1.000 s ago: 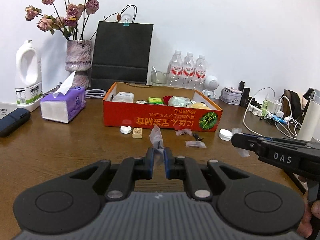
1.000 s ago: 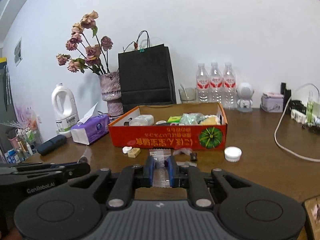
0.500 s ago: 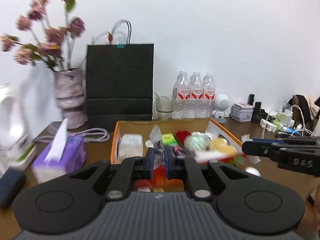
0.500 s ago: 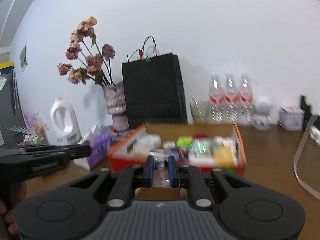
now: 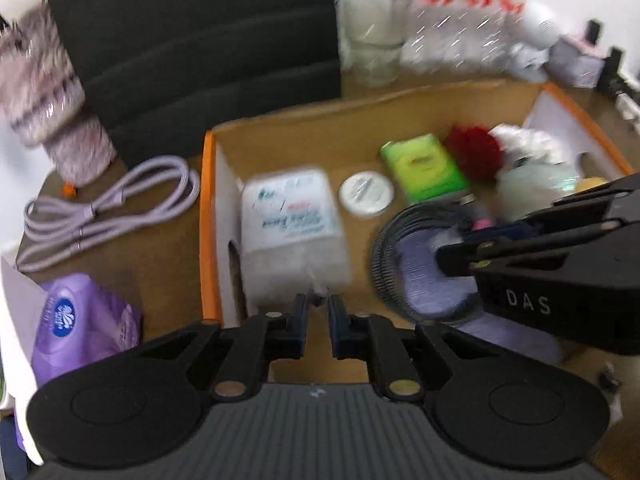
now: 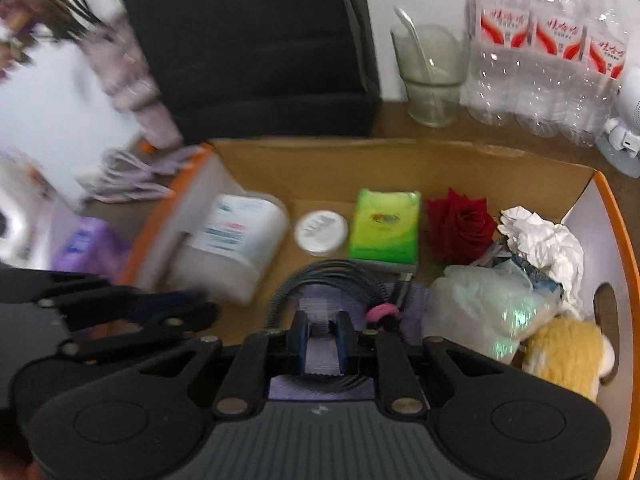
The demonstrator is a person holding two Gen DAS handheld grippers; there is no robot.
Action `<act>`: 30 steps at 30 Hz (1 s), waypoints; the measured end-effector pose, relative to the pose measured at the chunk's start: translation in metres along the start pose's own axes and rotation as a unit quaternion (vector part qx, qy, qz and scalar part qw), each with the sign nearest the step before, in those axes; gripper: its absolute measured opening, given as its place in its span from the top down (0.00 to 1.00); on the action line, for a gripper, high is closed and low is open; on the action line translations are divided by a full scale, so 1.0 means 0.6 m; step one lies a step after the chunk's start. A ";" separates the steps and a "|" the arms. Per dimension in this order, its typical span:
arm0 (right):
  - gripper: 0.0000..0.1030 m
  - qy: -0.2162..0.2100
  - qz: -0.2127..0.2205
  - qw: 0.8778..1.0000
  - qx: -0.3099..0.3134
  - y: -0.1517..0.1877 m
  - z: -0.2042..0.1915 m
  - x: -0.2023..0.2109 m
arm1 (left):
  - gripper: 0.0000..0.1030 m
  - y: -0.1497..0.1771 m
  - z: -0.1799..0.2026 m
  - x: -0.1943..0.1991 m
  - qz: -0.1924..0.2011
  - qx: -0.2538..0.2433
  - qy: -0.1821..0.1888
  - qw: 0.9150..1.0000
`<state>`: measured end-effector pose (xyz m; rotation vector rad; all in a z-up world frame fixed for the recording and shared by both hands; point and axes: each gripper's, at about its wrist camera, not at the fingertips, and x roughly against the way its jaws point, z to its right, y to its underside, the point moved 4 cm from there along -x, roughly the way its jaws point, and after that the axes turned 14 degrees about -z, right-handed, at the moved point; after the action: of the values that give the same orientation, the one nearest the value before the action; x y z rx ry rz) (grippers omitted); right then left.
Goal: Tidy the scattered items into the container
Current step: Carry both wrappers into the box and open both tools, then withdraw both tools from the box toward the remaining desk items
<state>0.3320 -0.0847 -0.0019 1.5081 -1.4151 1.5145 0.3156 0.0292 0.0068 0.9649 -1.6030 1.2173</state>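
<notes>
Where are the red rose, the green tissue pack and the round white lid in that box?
red rose (image 6: 460, 226): right wrist view, centre of the bloom.
green tissue pack (image 6: 385, 225): right wrist view, middle of its top face.
round white lid (image 6: 321, 232): right wrist view, centre of the disc.

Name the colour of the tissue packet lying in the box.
Green, with a yellowish centre; the tissue packet shows sharpest in the right wrist view.

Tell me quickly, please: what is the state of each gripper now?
Left gripper: closed; whether it holds something cannot be told.
Right gripper: closed on a clear bag.
</notes>
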 end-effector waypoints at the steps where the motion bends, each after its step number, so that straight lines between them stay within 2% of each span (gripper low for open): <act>1: 0.83 0.003 -0.006 1.000 -0.003 -0.002 0.001 -0.006 | 0.82 -0.002 -0.004 0.002 0.003 0.002 0.000 1.000; 4: 0.77 0.001 -0.007 1.000 -0.004 -0.004 -0.001 -0.005 | 0.74 -0.002 -0.013 0.017 0.002 0.013 0.030 0.999; 6: 0.73 -0.004 -0.003 1.000 -0.006 -0.006 0.001 0.009 | 0.74 -0.004 -0.016 0.034 0.005 0.013 0.030 0.999; 8: 0.72 -0.005 0.006 1.000 -0.009 -0.007 0.006 0.031 | 0.74 -0.006 -0.023 0.052 0.006 0.023 0.030 0.999; 10: 0.69 -0.003 0.014 1.000 -0.018 -0.005 0.015 0.059 | 0.69 -0.003 -0.032 0.073 0.004 0.037 0.035 0.999; 12: 0.62 -0.001 0.017 1.000 -0.024 -0.001 0.026 0.086 | 0.63 -0.001 -0.038 0.091 0.002 0.049 0.041 0.998; 13: 0.54 0.003 0.014 1.000 -0.024 0.003 0.033 0.099 | 0.59 0.003 -0.040 0.101 0.002 0.052 0.043 0.998; 15: 0.47 0.026 0.007 0.999 -0.018 0.010 0.048 0.122 | 0.53 0.011 -0.042 0.123 0.009 0.061 0.041 0.997; 18: 0.46 0.060 -0.002 0.998 -0.031 0.026 0.080 0.149 | 0.48 0.022 -0.040 0.148 0.021 0.077 0.039 0.996; 23: 0.40 0.062 0.005 0.997 -0.053 0.070 0.116 0.192 | 0.39 0.039 -0.025 0.172 0.026 0.085 0.042 0.995; 24: 0.40 0.061 0.010 0.997 -0.052 0.079 0.116 0.200 | 0.36 0.042 -0.020 0.178 0.035 0.083 0.046 0.995; 25: 0.40 0.060 0.017 0.997 -0.049 0.085 0.115 0.206 | 0.28 0.045 -0.013 0.187 0.050 0.078 0.047 0.995; 27: 0.40 0.055 0.041 0.997 -0.035 0.097 0.105 0.222 | 0.25 0.054 0.000 0.205 0.085 0.065 0.038 0.994; 29: 0.36 0.060 0.075 0.995 -0.014 0.109 0.093 0.238 | 0.18 0.071 0.009 0.225 0.135 0.068 0.022 0.988; 30: 0.31 0.065 0.098 0.993 -0.005 0.116 0.088 0.247 | 0.16 0.080 0.012 0.233 0.160 0.075 0.015 0.984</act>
<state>0.2557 -0.1932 0.1077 1.2685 -1.5269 1.6870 0.2257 0.0230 0.1243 0.7954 -1.7072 1.5837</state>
